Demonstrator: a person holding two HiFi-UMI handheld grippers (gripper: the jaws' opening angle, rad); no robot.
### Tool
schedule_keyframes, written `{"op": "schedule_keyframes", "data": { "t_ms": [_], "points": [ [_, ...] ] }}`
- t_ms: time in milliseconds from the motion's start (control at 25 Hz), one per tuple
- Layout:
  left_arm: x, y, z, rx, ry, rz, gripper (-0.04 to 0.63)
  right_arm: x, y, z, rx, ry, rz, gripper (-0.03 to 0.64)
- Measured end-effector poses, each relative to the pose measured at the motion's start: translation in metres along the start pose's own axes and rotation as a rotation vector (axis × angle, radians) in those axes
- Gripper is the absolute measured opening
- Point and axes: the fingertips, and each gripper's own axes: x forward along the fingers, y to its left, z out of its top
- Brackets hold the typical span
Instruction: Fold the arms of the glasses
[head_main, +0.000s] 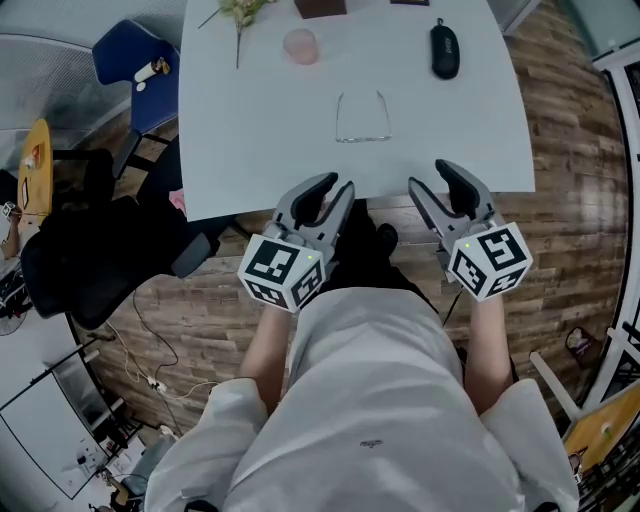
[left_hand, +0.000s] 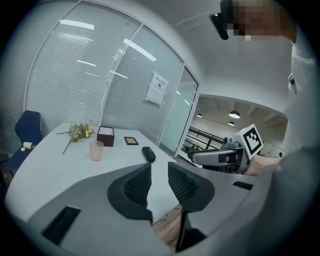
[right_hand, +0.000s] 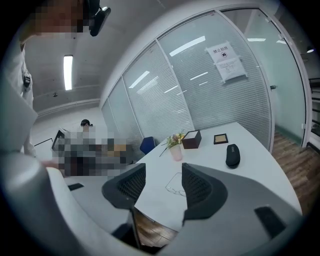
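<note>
Grey left tongs (head_main: 335, 190) and right tongs (head_main: 430, 178) hang released, jaws apart, at the white surface's (head_main: 250, 150) near edge. Just beyond, on bare surface, lie the glasses (head_main: 362, 120), arms spread. Farther back sit a pink cup (head_main: 300, 45) and a black case (head_main: 445, 48).

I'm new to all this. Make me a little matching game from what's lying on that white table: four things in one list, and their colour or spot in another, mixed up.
Things:
1. glasses
2. cup
3. case
4. flowers

Descriptions:
A. black, toward the right side of the table
B. thin frame, arms unfolded, closest to the near edge
C. pink, see-through
D. green stems, far left corner

Pairs: 1-B, 2-C, 3-A, 4-D.
</note>
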Motion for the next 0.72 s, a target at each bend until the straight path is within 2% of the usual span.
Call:
{"op": "schedule_keyframes", "data": {
  "t_ms": [280,720],
  "points": [
    [0.024,0.03,0.022,0.007,-0.012,-0.033,0.11,0.025,-0.015,0.026,-0.034,0.01,-0.031,0.212],
    [0.057,0.076,0.041,0.006,0.001,-0.085,0.107,0.069,-0.037,0.05,-0.014,0.028,-0.054,0.207]
  ]
}}
